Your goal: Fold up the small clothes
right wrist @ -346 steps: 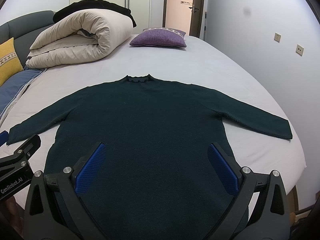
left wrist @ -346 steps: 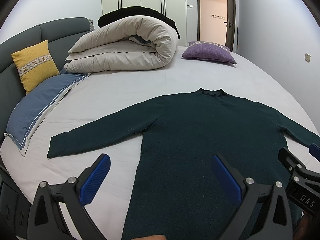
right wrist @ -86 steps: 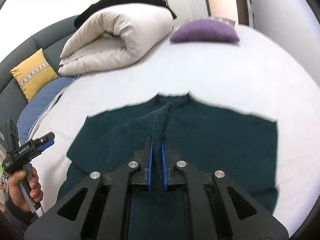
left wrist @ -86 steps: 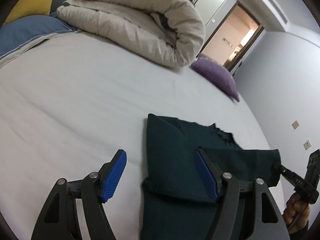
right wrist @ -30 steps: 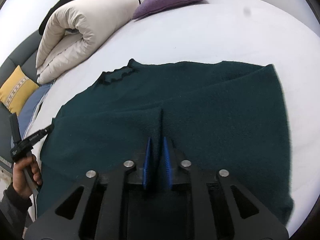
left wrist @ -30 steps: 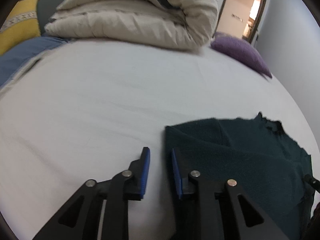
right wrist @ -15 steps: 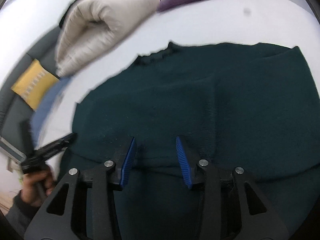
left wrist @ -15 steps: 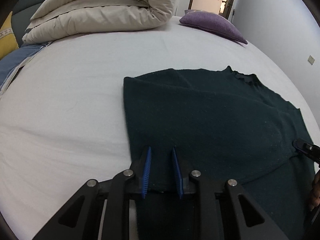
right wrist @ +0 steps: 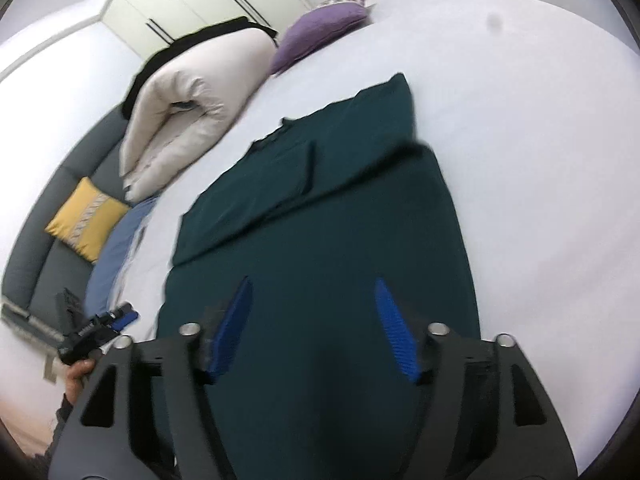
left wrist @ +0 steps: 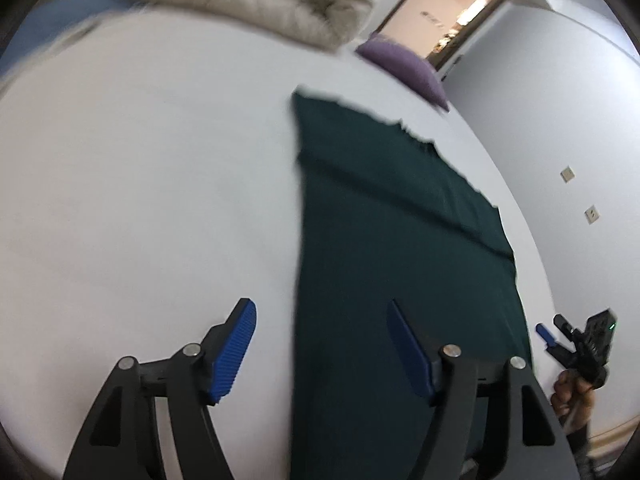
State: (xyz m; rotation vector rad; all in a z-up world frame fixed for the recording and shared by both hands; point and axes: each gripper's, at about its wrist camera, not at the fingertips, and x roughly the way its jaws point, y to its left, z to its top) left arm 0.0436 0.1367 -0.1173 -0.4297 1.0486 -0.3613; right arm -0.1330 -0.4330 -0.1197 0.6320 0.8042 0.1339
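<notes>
Only rightward: yellow cushion (right wrist: 86,218) (blurred).

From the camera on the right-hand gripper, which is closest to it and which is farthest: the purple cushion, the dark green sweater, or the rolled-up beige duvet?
Measured from the right gripper:
1. Dark green sweater: directly beneath and ahead of the opening jaws, spread flat on the bed, with nothing gripped.
2. Rolled beige duvet: farther back, on the left.
3. Purple cushion: farthest, at the far end of the bed near the wardrobe.
</notes>
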